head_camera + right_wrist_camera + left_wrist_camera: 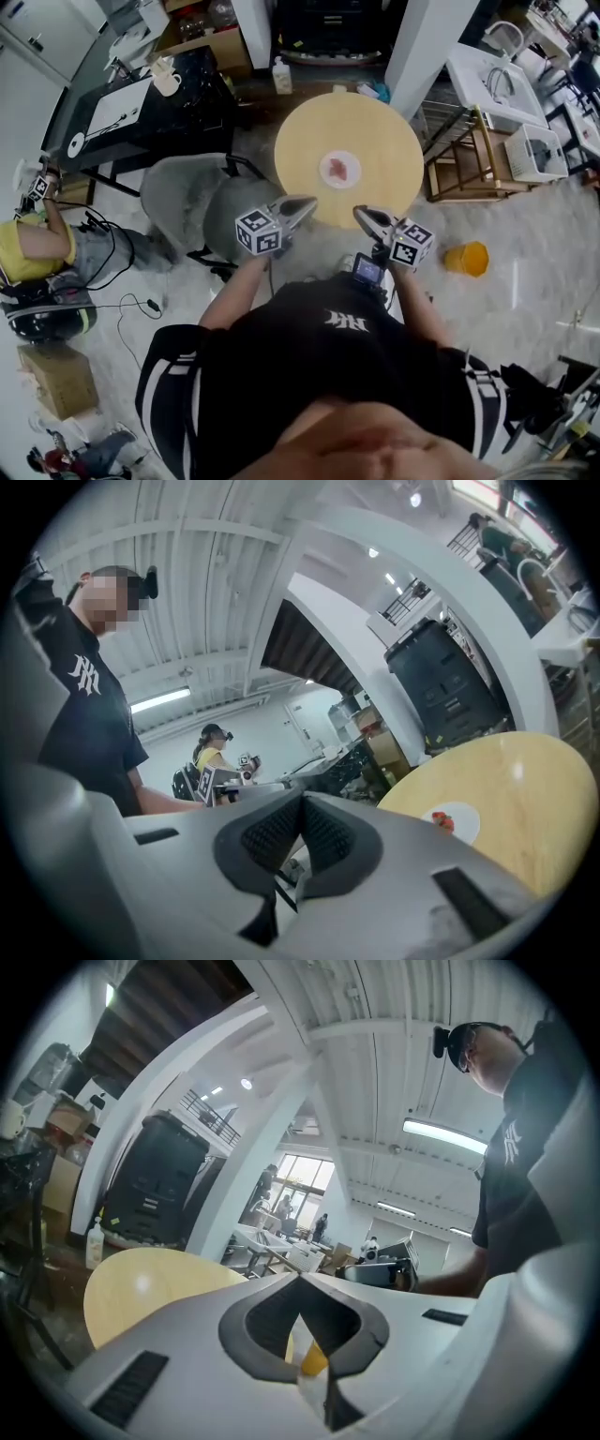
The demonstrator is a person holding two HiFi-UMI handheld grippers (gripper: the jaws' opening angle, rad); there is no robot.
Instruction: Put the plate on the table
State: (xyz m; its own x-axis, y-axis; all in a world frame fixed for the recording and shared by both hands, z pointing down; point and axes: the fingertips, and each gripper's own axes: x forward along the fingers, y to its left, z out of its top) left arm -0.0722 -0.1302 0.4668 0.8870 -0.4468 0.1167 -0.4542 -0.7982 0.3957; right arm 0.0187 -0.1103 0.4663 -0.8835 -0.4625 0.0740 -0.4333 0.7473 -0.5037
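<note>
A small white plate [339, 170] with red food on it rests near the middle of the round yellow table [384, 131]. Both grippers hover off the table's near edge, tips pointing toward each other. My left gripper [306, 202] is shut with nothing in it, and my right gripper [361, 213] is likewise shut and empty. In the left gripper view the jaws [300, 1284] meet tip to tip, with the table [141, 1283] beyond at the left. The right gripper view shows its closed jaws [302, 803], with the plate [457, 820] on the table [516, 780] to the right.
Two grey chairs [183, 192] stand at the table's left side. An orange bucket [466, 258] sits on the floor to the right, near a wooden rack [469, 159]. A black desk [141, 112] and a seated person [37, 248] are at the left.
</note>
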